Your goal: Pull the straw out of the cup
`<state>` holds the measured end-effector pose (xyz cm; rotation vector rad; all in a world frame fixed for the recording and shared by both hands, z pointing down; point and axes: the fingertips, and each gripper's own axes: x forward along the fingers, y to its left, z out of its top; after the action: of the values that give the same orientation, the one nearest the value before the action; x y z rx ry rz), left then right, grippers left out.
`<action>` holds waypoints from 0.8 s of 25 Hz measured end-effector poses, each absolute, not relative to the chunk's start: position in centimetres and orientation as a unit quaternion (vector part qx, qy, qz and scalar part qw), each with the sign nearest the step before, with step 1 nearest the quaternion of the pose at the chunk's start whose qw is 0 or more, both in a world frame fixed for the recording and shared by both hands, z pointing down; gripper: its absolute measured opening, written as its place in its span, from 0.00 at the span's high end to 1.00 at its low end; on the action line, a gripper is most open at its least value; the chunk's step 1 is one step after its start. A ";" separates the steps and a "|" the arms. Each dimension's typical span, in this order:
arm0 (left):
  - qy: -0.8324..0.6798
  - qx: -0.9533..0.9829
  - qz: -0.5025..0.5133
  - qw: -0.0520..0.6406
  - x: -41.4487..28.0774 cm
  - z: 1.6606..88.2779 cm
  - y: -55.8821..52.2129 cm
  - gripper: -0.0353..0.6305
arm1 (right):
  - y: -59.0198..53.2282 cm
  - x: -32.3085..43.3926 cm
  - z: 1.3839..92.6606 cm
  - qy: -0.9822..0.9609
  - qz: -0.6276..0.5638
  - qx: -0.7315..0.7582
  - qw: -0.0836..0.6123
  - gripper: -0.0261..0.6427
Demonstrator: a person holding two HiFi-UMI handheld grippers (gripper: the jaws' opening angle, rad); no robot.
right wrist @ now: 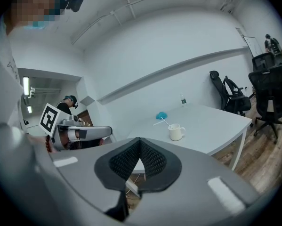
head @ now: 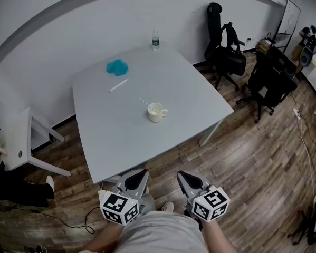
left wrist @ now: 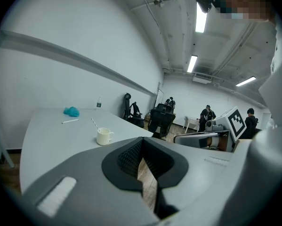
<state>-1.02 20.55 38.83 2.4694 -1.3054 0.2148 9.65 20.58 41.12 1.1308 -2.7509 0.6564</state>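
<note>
Straw (head: 143, 102) sits slanted in the cup (head: 155, 112), its top leaning away from me, out on the grey table (head: 115, 136). I have both grippers well short of the cup, off the table's near edge. My left gripper (head: 142, 173) and right gripper (head: 182, 175) each have their fingers pressed together on nothing. Beyond the cup lie a white stick (head: 117, 85) and a blue clump (head: 116, 66).

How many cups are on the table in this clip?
1. The cup stands near the middle of the table, with the straw leaning out of it; no other cup shows.
</note>
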 end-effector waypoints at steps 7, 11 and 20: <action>-0.451 0.871 0.072 0.181 -1.7 39.6 17.7 0.92 | 17.8 8.8 41.8 -0.900 0.218 0.375 0.052 0.95; -0.442 0.876 0.073 0.179 -1.8 39.7 14.6 0.92 | 15.1 8.8 42.1 -0.894 0.223 0.385 0.050 0.95; -0.428 0.884 0.069 0.176 -4.2 39.3 6.3 0.92 | 7.2 6.8 41.3 -0.886 0.217 0.406 0.049 0.95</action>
<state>-4.18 6.30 39.29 2.5032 -1.2117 0.1960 6.79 7.17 41.29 1.2370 -2.6997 0.6624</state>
